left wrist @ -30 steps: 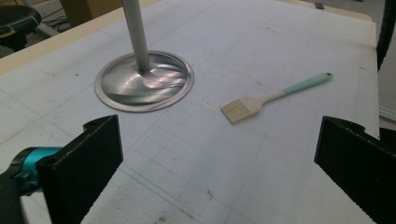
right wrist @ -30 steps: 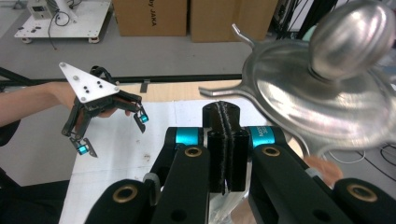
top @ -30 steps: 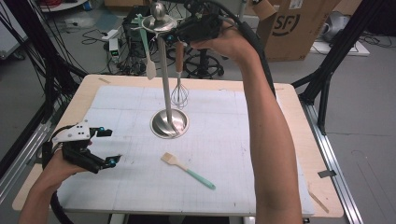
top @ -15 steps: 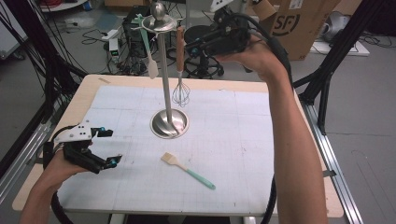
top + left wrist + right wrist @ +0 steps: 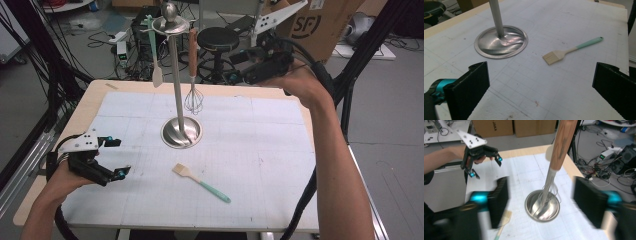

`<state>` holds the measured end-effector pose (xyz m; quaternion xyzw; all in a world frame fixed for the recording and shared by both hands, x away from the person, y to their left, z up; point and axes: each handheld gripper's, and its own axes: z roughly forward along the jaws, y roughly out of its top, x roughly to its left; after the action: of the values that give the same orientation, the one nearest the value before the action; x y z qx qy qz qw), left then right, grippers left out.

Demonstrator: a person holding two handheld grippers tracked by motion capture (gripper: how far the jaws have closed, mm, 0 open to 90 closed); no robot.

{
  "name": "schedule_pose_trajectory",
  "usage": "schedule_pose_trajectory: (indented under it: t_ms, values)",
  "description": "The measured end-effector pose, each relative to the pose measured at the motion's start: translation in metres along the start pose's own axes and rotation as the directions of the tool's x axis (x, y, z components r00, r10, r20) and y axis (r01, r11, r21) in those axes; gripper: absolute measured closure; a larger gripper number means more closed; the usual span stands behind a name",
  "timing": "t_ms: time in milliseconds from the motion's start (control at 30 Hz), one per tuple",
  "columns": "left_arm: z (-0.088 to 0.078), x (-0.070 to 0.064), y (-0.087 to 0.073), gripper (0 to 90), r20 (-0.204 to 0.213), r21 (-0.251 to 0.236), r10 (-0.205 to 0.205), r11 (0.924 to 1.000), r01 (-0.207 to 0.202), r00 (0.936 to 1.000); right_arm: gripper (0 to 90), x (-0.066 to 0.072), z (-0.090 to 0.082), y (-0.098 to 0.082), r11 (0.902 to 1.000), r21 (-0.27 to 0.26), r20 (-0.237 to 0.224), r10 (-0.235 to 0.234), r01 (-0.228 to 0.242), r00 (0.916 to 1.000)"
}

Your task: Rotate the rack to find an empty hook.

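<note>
A steel stand [image 5: 176,80] rises from a round base [image 5: 181,133] mid-table. From its top ring hang a wooden-handled whisk [image 5: 193,50] and a pale spatula [image 5: 156,75]. A pastry brush [image 5: 200,182] with a mint handle lies in front of the base. My right gripper [image 5: 235,66] hovers in the air to the right of the whisk. Its jaws have just been opening and its pads touch nothing; the whisk handle [image 5: 562,143] hangs ahead of my right gripper [image 5: 541,195]. My left gripper [image 5: 114,157] rests open near the table's left front, empty, with the brush [image 5: 564,53] ahead of it.
A white gridded mat [image 5: 260,150] covers the wooden table [image 5: 92,97]. Behind the table stand a black stool [image 5: 217,39], cardboard boxes [image 5: 320,22] and floor cables. Black frame posts flank both sides. My left gripper [image 5: 485,167] appears across the table in the right gripper view.
My right gripper has drawn away from the whisk handle to the right and a little down, and its jaws have opened. The whisk stays hanging on the stand. The left hand has not moved.
</note>
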<state>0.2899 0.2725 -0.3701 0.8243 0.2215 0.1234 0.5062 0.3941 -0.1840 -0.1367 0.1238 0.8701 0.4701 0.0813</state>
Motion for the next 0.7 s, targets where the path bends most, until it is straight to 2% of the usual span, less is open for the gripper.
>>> schedule_pose_trajectory:
  t_ms: [133, 333, 400, 567, 633, 700]
  values:
    - [-0.001, 0.0, 0.0, 1.7, -0.003, -0.001, -0.004, 1.0, 0.004, 1.0, 0.1, 0.005, -0.004, -0.014, 1.0, -0.001, 0.013, 0.007, -0.007, 0.9999]
    - [-0.001, -0.002, 0.001, 1.7, -0.001, -0.003, 0.003, 1.0, -0.003, 1.0, 0.0, 0.013, -0.01, -0.032, 0.9997, -0.013, 0.029, 0.021, -0.021, 0.9994]
    - [-0.002, -0.002, 0.001, 1.7, -0.004, -0.004, 0.0, 1.0, 0.0, 1.0, 0.0, 0.017, -0.012, -0.039, 0.9996, -0.026, 0.028, 0.01, -0.009, 0.9996]
    - [-0.002, -0.003, 0.002, 1.7, -0.004, -0.006, 0.002, 1.0, -0.002, 1.0, 0.0, 0.024, -0.015, -0.054, 0.9997, -0.023, 0.031, 0.011, -0.01, 0.9995]
    - [-0.003, -0.003, 0.003, 1.7, -0.004, -0.006, 0.007, 1.0, -0.007, 1.0, 0.0, 0.028, -0.017, -0.062, 0.9998, -0.016, 0.048, 0.015, -0.014, 0.9987]
    - [-0.003, -0.005, 0.004, 1.6, -0.004, -0.007, 0.008, 0.9999, -0.008, 1.0, 0.0, 0.031, -0.018, -0.07, 0.9994, -0.032, 0.039, 0.018, -0.016, 0.9991]
